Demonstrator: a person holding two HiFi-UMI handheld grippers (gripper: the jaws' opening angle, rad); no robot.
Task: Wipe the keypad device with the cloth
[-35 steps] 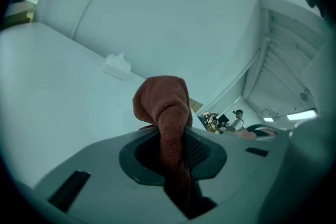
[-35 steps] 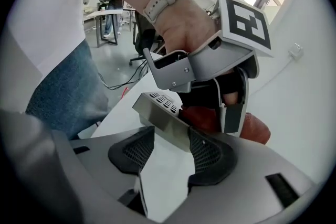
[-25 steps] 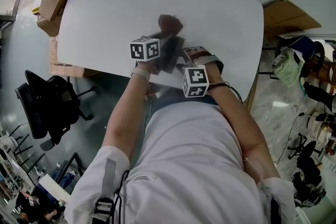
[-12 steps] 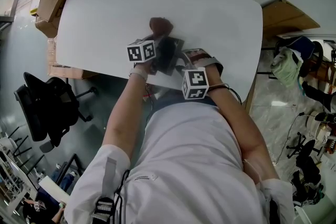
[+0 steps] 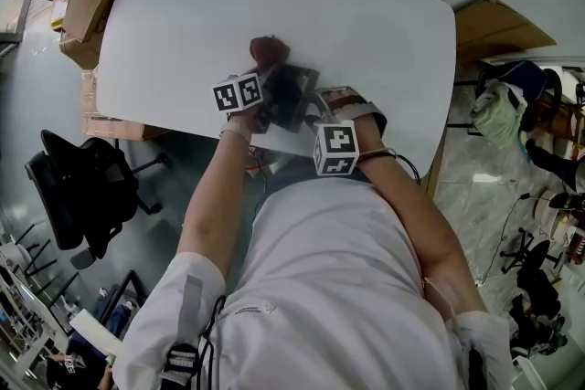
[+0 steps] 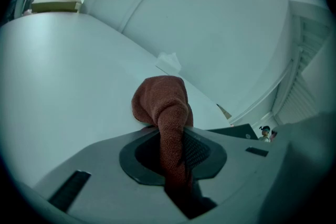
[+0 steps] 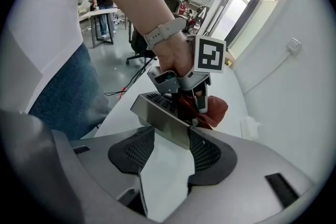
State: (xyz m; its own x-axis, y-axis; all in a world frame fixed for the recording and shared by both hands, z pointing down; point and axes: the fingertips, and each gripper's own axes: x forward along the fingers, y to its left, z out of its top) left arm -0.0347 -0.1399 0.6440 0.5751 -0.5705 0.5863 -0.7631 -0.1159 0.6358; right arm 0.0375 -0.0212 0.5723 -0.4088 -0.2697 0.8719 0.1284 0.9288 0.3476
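Both tongs are loaded. The right gripper [image 7: 165, 152] has its jaws closed on the near end of the grey, box-shaped keypad device with dark keys [image 7: 160, 113], the two mesh pads pressing against its side faces and bracing it. The left gripper [image 6: 176, 165] is clamped on a rust-red terry cloth [image 6: 163, 105], with a strip of fabric pinched between the jaws and the loose bulk bunched just past them. Seen from the head view, the keypad device [image 5: 291, 96] lies on the white table [image 5: 183, 14] close to its near edge, between the two marker cubes. The right gripper [image 5: 309, 112] is at its near right end and the left gripper [image 5: 260, 82] at its left side. The right gripper view shows the cloth [image 7: 216, 107] hanging down against the far part of the keypad device, touching or almost touching the keyed face; which of the two cannot be made out. Beyond the keypad device there is only bare tabletop, then a pale wall. Judging by this, the wiping step itself is in hand, with the cloth working at the far end of the keys. The next move calls for dragging the cloth across the keyed face with light downward pressure while the right gripper's hold stops the keypad device from sliding or tipping.
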